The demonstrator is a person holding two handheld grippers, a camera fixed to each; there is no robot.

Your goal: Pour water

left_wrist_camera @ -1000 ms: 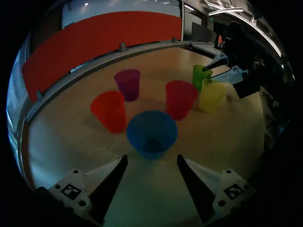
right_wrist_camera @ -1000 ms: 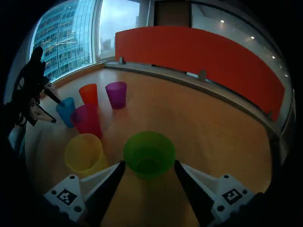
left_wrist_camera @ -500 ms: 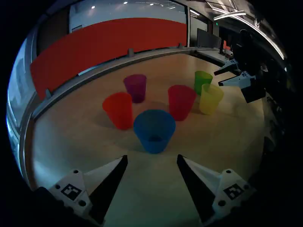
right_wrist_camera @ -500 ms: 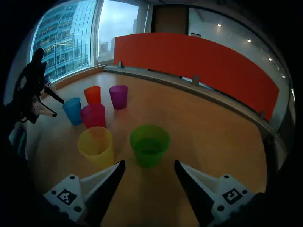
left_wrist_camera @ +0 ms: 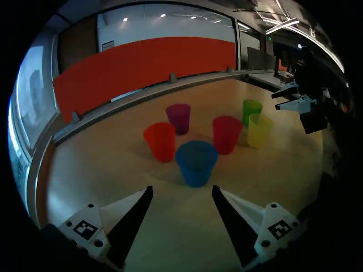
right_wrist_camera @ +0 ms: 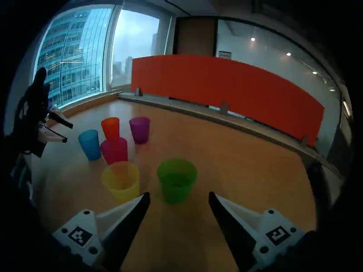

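Several plastic cups stand upright on a wooden table [left_wrist_camera: 104, 149]. In the left gripper view a blue cup [left_wrist_camera: 196, 162] is nearest, with orange [left_wrist_camera: 160, 141], purple [left_wrist_camera: 178, 118], red [left_wrist_camera: 226, 134], yellow [left_wrist_camera: 259, 130] and green [left_wrist_camera: 252, 111] cups behind. My left gripper [left_wrist_camera: 182, 198] is open, short of the blue cup. In the right gripper view a green cup [right_wrist_camera: 177, 179] stands just ahead of my open right gripper [right_wrist_camera: 179, 202], with a yellow cup [right_wrist_camera: 121, 181] to its left. The right gripper [left_wrist_camera: 290, 99] appears far right in the left gripper view, the left gripper [right_wrist_camera: 56, 129] far left in the right gripper view.
A long red panel [left_wrist_camera: 145, 63] runs along the table's far edge. Large windows [right_wrist_camera: 77, 59] stand beyond the table in the right gripper view. Red [right_wrist_camera: 114, 150], blue [right_wrist_camera: 90, 144], orange [right_wrist_camera: 110, 127] and purple [right_wrist_camera: 139, 129] cups cluster farther off. Bare tabletop lies right of the green cup.
Both grippers have pulled back from the cups: the blue cup and the green cup now look smaller and farther away. Both stay open; no cup has moved.
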